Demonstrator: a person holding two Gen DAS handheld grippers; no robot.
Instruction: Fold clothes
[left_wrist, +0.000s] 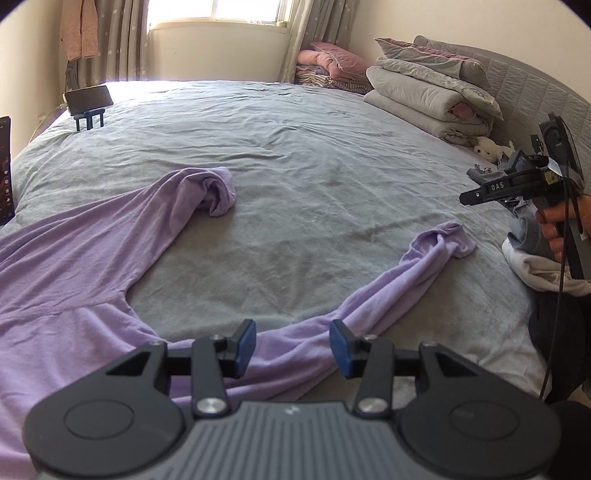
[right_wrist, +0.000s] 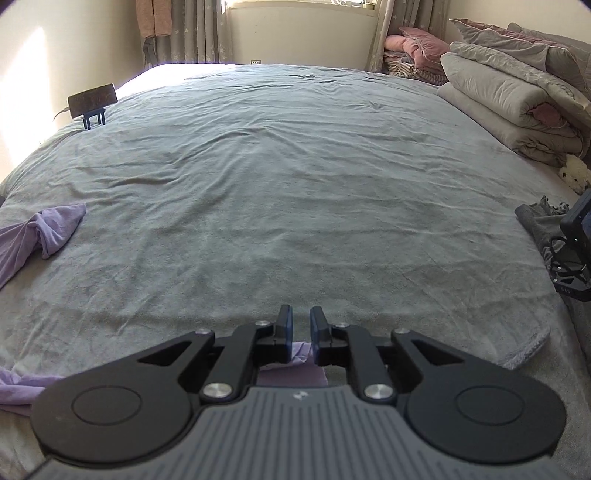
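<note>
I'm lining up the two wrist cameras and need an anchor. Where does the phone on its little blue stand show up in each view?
Left wrist view: the phone on its stand sits at the upper left, on the far corner of the grey bedspread.
Right wrist view: the same phone is again upper left, on that far corner.
Shared landmark: the folded grey quilts at upper right.
</note>
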